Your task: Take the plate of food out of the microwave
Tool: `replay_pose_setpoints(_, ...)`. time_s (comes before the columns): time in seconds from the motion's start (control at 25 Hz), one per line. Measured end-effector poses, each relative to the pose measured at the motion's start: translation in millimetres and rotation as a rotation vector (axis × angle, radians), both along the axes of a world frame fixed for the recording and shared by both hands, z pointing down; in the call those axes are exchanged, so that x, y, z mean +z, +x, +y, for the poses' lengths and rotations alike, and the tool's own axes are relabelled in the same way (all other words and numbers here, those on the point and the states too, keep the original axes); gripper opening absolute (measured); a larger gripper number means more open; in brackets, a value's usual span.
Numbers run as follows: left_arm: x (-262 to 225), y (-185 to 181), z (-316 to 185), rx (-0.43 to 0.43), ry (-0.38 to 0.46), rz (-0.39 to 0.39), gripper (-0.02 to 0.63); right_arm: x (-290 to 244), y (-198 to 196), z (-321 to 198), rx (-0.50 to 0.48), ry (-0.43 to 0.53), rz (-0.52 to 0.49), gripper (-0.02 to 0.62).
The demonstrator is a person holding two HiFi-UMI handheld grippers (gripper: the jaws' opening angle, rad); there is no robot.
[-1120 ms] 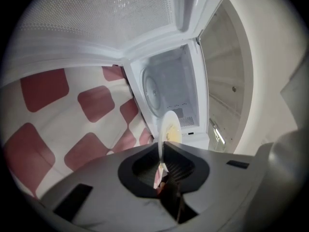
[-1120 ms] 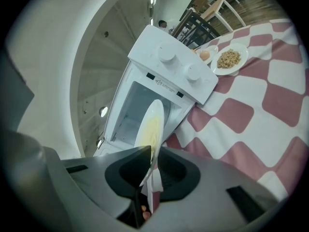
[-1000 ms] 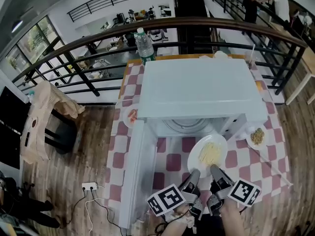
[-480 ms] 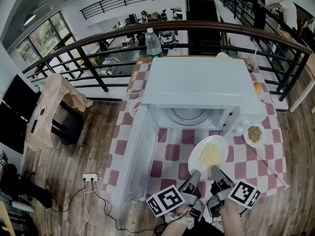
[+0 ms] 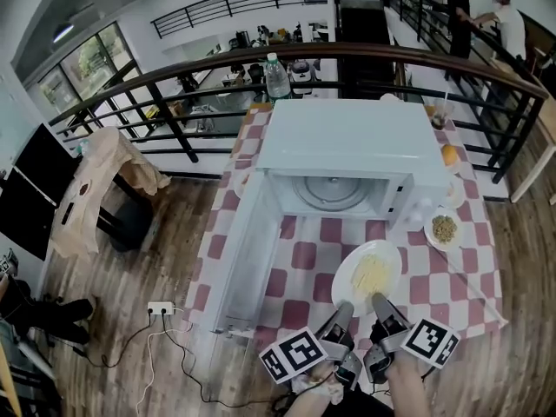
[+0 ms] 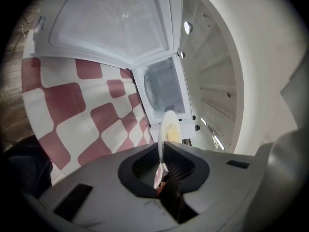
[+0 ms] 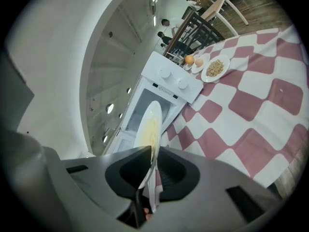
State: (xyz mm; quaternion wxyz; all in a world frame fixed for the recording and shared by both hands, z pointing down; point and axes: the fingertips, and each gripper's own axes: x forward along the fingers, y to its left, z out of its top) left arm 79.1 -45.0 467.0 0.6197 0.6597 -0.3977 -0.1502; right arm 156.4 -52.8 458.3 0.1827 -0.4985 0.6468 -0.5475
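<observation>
The plate of food [image 5: 368,274] is being held by its near rim. The left gripper [image 5: 342,307] and the right gripper [image 5: 380,301] are each clamping that thin edge side by side, and both gripper views are showing the pads pressing on the rim. The plate is sitting well out of the microwave [image 5: 347,146], over the checked tablecloth [image 5: 304,259] in front of its open mouth, beside the swung-out door [image 5: 248,259].

It is looking stiff, smooth and probably slippery, and likely breakable if dropped. The yellow heap of food [image 5: 372,272] is lying loose in the middle, so tilting is likely to make it slide. With both grips at the near edge, the far side is hanging unsupported, so the load is probably levering on the pads. The bare rim is the sensible place to hold it.

No brand or label is showing readably on the microwave or the bottle [image 5: 277,76]. The grippers' cubes are carrying only square marker patterns.
</observation>
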Motion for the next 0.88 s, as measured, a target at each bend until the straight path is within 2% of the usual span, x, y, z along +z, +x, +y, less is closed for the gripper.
replay_pose_setpoints(0.12,-2.0,-0.5,6.8,-0.008,0.004,0.004,0.040,1.8,2.0,11.0,0.014,-0.041,0.012,0.034)
replay_pose_setpoints(0.24,-4.0,-2.5,12.1,-0.017,0.004,0.004,0.040,-1.0,-0.3,14.4,0.004,-0.027,0.008,0.034)
replay_pose_setpoints(0.36,-5.5,-4.6,15.8,-0.023,0.006,0.003,0.040,1.5,0.0,22.2,0.013,-0.069,0.018,0.034)
replay_pose_setpoints(0.52,-5.0,-6.2,18.5,-0.029,0.001,0.002,0.040,0.3,-2.6,22.0,0.002,-0.049,0.013,0.034)
replay_pose_setpoints(0.64,-4.1,-6.8,19.8,-0.033,-0.004,0.001,0.040,3.5,-2.0,25.8,0.009,-0.081,0.017,0.034)
replay_pose_setpoints(0.88,-2.5,-8.4,17.0,-0.037,-0.007,-0.001,0.040,0.0,-6.9,16.1,-0.018,-0.017,-0.003,0.034)
